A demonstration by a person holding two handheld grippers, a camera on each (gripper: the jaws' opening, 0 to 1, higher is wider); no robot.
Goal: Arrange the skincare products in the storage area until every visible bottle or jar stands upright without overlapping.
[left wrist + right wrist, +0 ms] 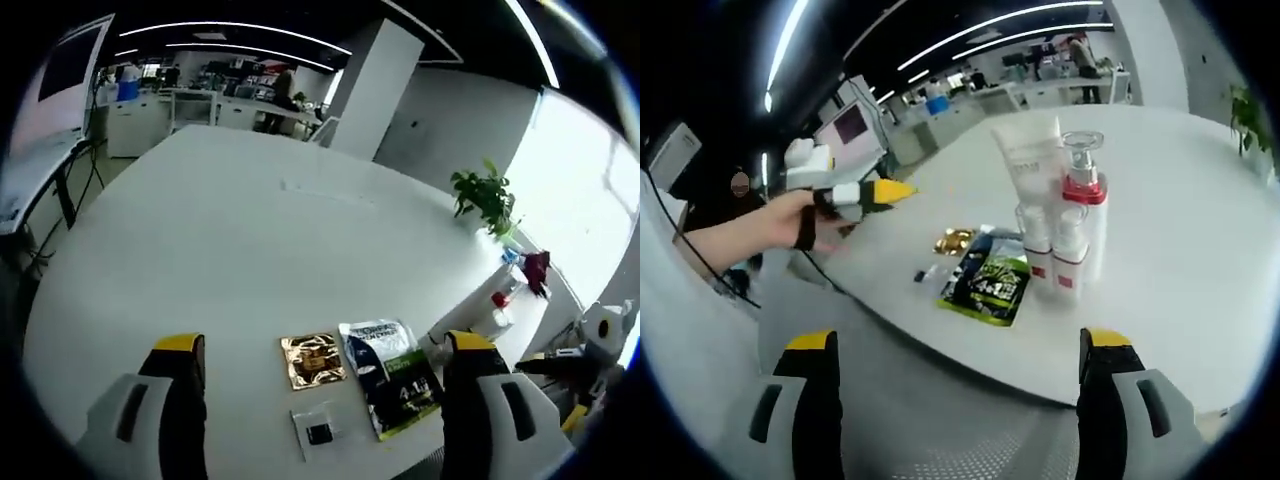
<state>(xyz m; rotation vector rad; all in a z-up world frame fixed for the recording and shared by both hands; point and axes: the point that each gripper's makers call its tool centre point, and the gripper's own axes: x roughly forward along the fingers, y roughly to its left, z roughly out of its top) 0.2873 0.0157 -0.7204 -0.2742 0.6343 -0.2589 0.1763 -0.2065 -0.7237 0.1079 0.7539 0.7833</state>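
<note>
Both claws apart, holding nothing — right claw (958, 400) faces upright bottles (1068, 235) on the counter (1180, 200); green pouch (987, 283) at their 9 o'clock.

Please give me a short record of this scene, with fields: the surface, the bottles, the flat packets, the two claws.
surface: white table
bottles: white tube, clear-capped pump bottle and two small white bottles, all upright, close together
flat packets: gold sachet, dark green pouch, small clear packet, lying flat side by side
left claw: open, holding nothing, above the near table edge
right claw: open, holding nothing, short of the table
plant: potted plant at the far edge
</note>
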